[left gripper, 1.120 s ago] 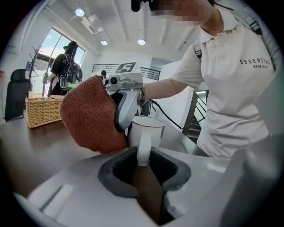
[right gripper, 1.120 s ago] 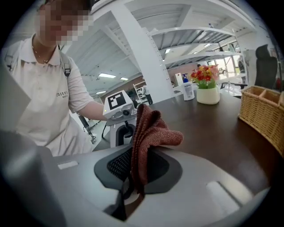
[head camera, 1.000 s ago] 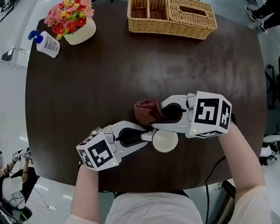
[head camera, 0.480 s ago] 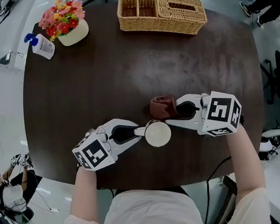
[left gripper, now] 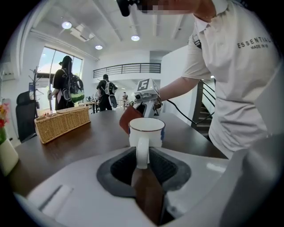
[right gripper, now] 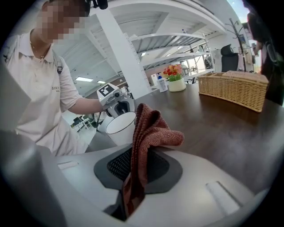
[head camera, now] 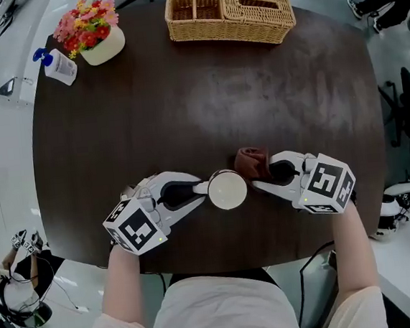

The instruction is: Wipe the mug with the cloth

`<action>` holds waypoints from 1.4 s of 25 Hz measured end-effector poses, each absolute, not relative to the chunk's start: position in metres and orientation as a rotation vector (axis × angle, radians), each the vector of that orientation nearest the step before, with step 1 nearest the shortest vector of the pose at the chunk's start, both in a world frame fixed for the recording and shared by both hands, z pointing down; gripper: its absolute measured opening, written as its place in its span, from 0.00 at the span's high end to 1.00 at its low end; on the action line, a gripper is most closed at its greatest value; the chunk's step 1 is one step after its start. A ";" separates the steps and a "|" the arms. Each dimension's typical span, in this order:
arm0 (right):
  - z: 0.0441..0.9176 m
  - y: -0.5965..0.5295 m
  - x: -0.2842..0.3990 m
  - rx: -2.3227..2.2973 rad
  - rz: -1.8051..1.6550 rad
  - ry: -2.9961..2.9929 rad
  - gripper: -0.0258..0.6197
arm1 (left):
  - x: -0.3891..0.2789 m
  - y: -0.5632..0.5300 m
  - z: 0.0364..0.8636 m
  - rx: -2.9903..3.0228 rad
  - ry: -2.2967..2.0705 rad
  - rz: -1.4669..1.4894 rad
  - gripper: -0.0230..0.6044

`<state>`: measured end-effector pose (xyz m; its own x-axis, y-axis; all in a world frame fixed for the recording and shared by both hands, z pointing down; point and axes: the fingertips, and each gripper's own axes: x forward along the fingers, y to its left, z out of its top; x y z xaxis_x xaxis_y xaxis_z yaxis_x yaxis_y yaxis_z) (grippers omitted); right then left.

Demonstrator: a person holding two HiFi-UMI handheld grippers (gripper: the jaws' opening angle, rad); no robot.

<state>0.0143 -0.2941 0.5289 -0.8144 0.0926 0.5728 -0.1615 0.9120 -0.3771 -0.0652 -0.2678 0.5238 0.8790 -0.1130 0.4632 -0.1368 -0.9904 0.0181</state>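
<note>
Our left gripper (head camera: 202, 189) pinches the mug (head camera: 227, 191) by its handle, steadying it. Our right gripper (head camera: 260, 177) clamps the cloth (head camera: 251, 161) for wiping

Dark brown worktop (head camera: 184, 97) with rounded corners, pale floor (head camera: 1, 143) around it. At the far edge, a wicker basket (head camera: 229, 14): two open compartments on its left, a lidded part with a slot on its right. At the far left corner, a white pot (head camera: 107, 48) of pink, red and yellow flowers (head camera: 90, 23). Just beside it, a white pump bottle (head camera: 58, 65) with a blue top. A dark chair (head camera: 406, 115) stands off the right side.

Left gripper view: basket (left gripper: 62, 122) at left, a person with a backpack (left gripper: 66, 84) by the window, another person (left gripper: 105, 91) further back, a balcony railing (left gripper: 126, 68), round ceiling lights (left gripper: 66, 25).

Right gripper view: basket (right gripper: 233, 88) at right, flowers (right gripper: 174, 71) and bottle (right gripper: 160, 83) behind.
</note>
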 end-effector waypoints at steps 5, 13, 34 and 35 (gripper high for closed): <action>0.524 -0.287 0.032 0.316 0.541 -2.479 0.83 | -0.056 -0.263 0.519 3.074 -0.074 0.759 0.83; 0.509 -0.281 0.066 0.910 0.586 -2.427 0.83 | -0.049 -0.259 0.507 3.072 -0.155 0.574 0.84; 0.476 -0.292 0.027 0.945 0.712 -2.560 0.83 | -0.031 -0.273 0.368 3.089 -0.350 0.150 0.84; 0.469 -0.294 0.021 0.933 0.708 -2.584 0.83 | -0.029 -0.274 0.366 3.090 -0.351 0.153 0.84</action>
